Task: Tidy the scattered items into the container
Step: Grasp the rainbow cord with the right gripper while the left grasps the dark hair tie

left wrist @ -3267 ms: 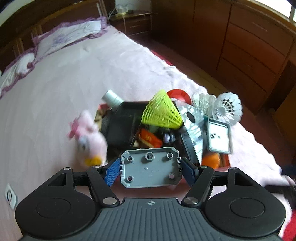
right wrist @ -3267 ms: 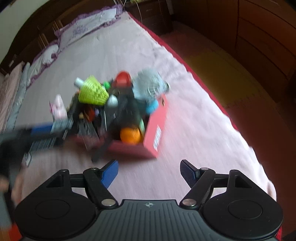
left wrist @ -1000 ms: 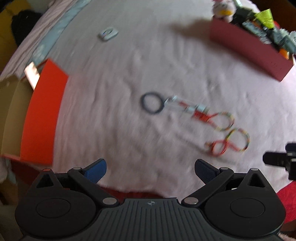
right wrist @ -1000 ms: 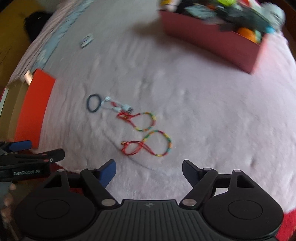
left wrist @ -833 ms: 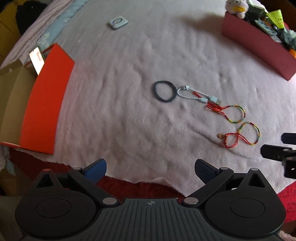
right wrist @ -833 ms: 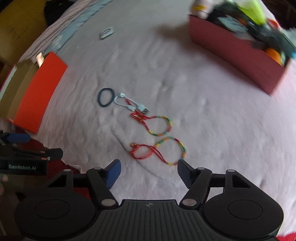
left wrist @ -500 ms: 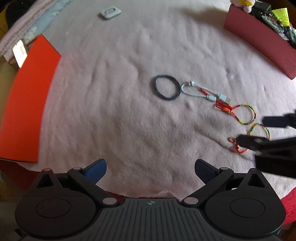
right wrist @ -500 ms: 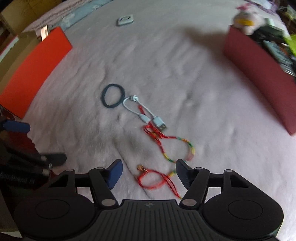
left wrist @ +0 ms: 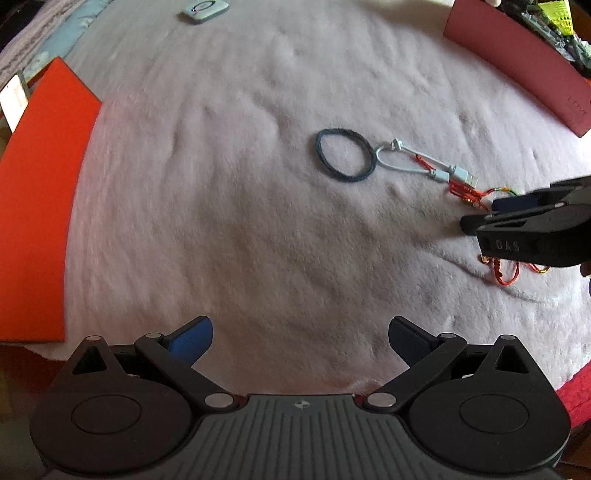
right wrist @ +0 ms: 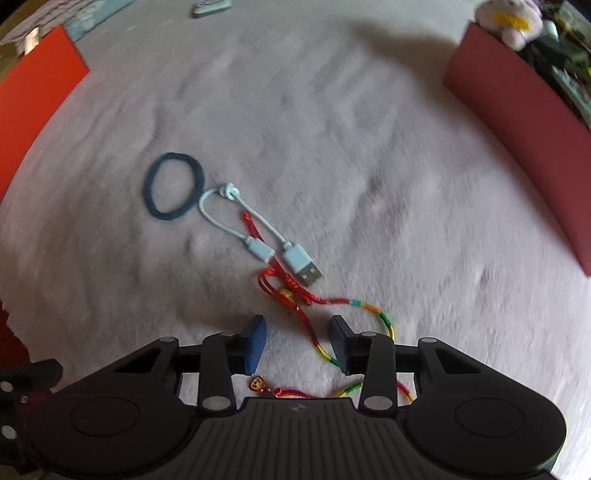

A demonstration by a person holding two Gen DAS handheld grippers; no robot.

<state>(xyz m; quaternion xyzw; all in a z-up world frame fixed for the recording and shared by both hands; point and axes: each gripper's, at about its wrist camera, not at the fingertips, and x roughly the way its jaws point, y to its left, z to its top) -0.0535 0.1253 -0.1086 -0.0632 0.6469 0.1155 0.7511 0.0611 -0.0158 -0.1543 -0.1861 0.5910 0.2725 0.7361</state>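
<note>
On the pale pink bedspread lie a dark hair tie [left wrist: 342, 155] [right wrist: 173, 191], a short white USB cable [left wrist: 424, 165] [right wrist: 258, 232] and two red braided bracelets with coloured beads. My right gripper [right wrist: 298, 341] is partly closed, its jaws straddling the strand of the nearer-to-cable bracelet [right wrist: 314, 295], not clamped. The second bracelet [right wrist: 291, 390] lies under the gripper body. In the left wrist view the right gripper [left wrist: 480, 218] hovers over the bracelets [left wrist: 502, 273]. My left gripper [left wrist: 299, 338] is open and empty. The dark red container [left wrist: 517, 62] [right wrist: 524, 122] stands far right, full of items.
An orange box lid [left wrist: 33, 206] [right wrist: 29, 96] lies at the left bed edge. A small pale case [left wrist: 205, 9] [right wrist: 210, 7] lies at the far side. A plush toy [right wrist: 509, 18] sits at the container's far end. The bed edge runs just before the left gripper.
Both grippers swung from the container to the scattered items. The right gripper dropped low over the bracelets and narrowed its jaws around one strand. The left stayed open.
</note>
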